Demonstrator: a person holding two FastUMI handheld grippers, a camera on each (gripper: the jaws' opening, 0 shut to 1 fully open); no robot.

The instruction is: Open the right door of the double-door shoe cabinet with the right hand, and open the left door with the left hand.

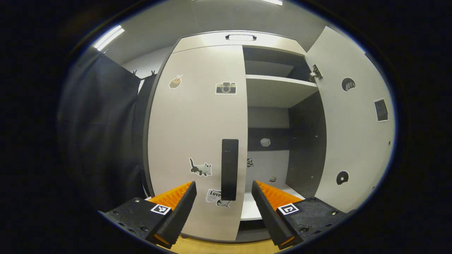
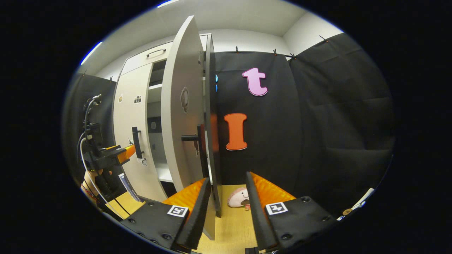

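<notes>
The pale shoe cabinet has its left door (image 1: 197,116) closed, with a black upright handle (image 1: 229,169) near its inner edge. My left gripper (image 1: 224,197) is open, and the handle shows just ahead between its fingers, untouched. The right door (image 1: 353,123) is swung wide, baring the shelves (image 1: 279,90). In the right gripper view that right door (image 2: 182,116) stands edge-on with its handle (image 2: 202,144) on the far face. My right gripper (image 2: 226,201) is open; the door's lower edge runs beside its left finger. The left gripper (image 2: 116,155) sits by the left door's handle (image 2: 137,142).
A hand (image 2: 90,176) holds the left gripper, with cables trailing from it. A small plush toy (image 2: 238,197) lies on the wooden floor (image 2: 233,225) behind the open door. Black cloth walls (image 2: 317,123) close in the booth on both sides.
</notes>
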